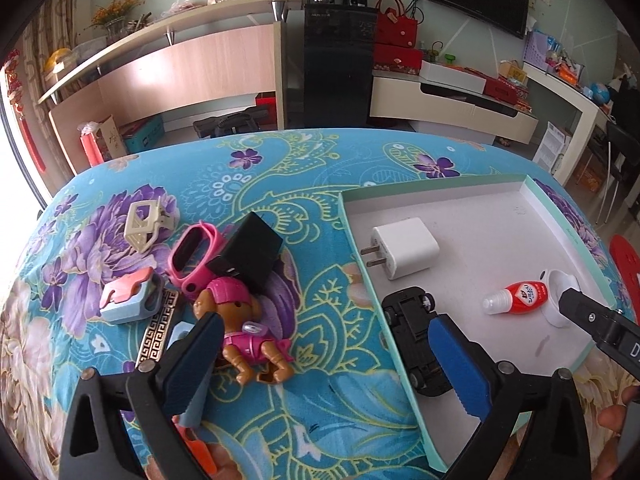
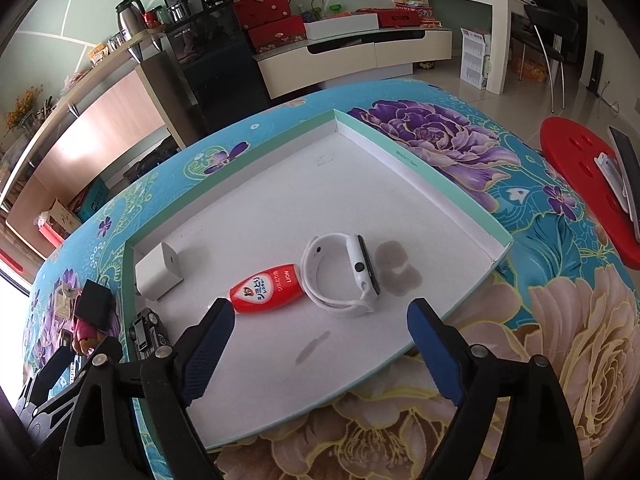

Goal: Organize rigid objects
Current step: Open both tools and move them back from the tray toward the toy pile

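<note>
A shallow white tray (image 1: 480, 216) with a mint rim lies on the flowered table. In it are a white charger (image 1: 402, 247), a black toy car (image 1: 416, 340) at the near-left wall, a red bottle (image 1: 516, 299) and a white smartwatch (image 2: 344, 276). My left gripper (image 1: 324, 360) is open and empty, over the tray's left edge, its right finger above the car. Left of the tray lie a toy puppy (image 1: 244, 332), a black adapter (image 1: 252, 252), a pink band (image 1: 192, 258), a cream hair claw (image 1: 146, 220) and a pink-blue case (image 1: 128, 296). My right gripper (image 2: 320, 340) is open and empty above the tray, near the bottle (image 2: 266, 290).
A red stool (image 2: 580, 176) holding a remote stands right of the table. A gold-patterned strip (image 1: 156, 332) lies beside the puppy. Shelves, a black cabinet and a TV stand line the far wall. The tray floor has a wet stain (image 2: 396, 268).
</note>
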The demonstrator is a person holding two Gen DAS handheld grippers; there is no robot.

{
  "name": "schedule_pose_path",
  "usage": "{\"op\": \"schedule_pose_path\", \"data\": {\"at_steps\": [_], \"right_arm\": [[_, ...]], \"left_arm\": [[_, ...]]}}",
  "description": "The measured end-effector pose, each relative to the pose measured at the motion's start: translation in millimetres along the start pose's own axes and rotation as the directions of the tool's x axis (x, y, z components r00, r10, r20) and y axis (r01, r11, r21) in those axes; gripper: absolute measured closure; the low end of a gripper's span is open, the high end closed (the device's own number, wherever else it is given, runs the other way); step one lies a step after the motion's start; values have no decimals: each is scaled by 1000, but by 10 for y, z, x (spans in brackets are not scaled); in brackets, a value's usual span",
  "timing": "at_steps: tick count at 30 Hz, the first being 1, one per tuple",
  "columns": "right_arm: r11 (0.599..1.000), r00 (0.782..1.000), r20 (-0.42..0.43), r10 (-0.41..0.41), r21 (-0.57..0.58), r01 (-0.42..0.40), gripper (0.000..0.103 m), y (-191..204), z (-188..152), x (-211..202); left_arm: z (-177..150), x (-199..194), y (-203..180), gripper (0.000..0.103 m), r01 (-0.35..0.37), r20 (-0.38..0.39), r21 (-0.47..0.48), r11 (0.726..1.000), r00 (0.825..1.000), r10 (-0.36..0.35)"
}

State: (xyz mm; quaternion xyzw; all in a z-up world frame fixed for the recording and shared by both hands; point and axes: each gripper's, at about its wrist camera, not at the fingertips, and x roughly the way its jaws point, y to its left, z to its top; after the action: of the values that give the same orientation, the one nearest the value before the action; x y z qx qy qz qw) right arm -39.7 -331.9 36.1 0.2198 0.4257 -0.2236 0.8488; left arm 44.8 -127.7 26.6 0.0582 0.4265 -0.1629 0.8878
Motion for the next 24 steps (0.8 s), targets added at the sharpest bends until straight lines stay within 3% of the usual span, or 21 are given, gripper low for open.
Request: {"op": "schedule_pose_path", "data": {"at_steps": [12,24], "right_arm": [[981,995,-15,100,-164,-101,14,617,-115,-16],[929,984,-60,170,-323,-180,14,1254,-353,-31]], "left_arm": [[-16,-175,572,0,-117,-8,-110,987,993,117],[-138,-324,1304,0,-298,-60,-239,924,954,292]]}}
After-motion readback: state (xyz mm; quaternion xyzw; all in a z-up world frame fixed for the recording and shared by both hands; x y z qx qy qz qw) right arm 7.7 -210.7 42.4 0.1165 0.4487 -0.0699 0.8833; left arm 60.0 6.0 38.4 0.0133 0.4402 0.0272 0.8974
